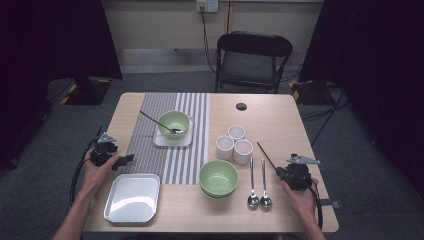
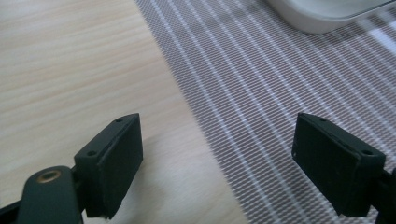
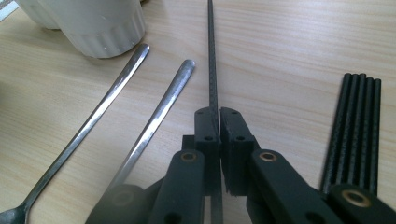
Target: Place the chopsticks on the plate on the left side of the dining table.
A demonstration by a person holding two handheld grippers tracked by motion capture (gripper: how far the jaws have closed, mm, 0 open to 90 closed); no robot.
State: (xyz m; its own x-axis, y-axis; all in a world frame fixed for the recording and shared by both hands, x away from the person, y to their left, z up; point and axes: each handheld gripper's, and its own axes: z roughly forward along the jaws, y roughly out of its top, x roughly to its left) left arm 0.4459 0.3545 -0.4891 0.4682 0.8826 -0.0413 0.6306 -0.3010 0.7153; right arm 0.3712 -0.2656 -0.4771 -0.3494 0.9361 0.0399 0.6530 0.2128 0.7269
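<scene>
- A light wooden table (image 1: 280, 125) stands on grey carpet; a black folding chair (image 1: 252, 60) sits at its far side, and dark curtains hang to either side of a pale wall with a cable running up to a socket.
- A grey striped runner (image 1: 170, 145) crosses the table from far edge to mid-table; taking it as the landmark, a green bowl (image 1: 173, 123) with a dark spoon in it rests on a small white plate on the runner's far half; a second green bowl (image 1: 218, 177) sits at the runner's near right corner; a white square tray (image 1: 132, 196) lies just off its near left corner.
- Right of the runner, three white cups (image 1: 234, 142) cluster together; two metal spoons (image 1: 258, 185) lie side by side nearer the person, bowls toward the near edge.
- The left gripper (image 1: 120, 161) sits at the runner's left edge, held in the left hand (image 1: 97, 170); in the left gripper view its jaws stand wide apart with nothing between, one over bare wood and one over the stripes.
- The right gripper (image 1: 280, 172) is well right of the runner, beyond the spoons; its jaws are pressed together on a thin black stick (image 3: 212, 60), which points away toward the far left, passing just beside the spoon handles without touching them; the right hand (image 1: 300, 195) holds the tool near the table's right edge.
</scene>
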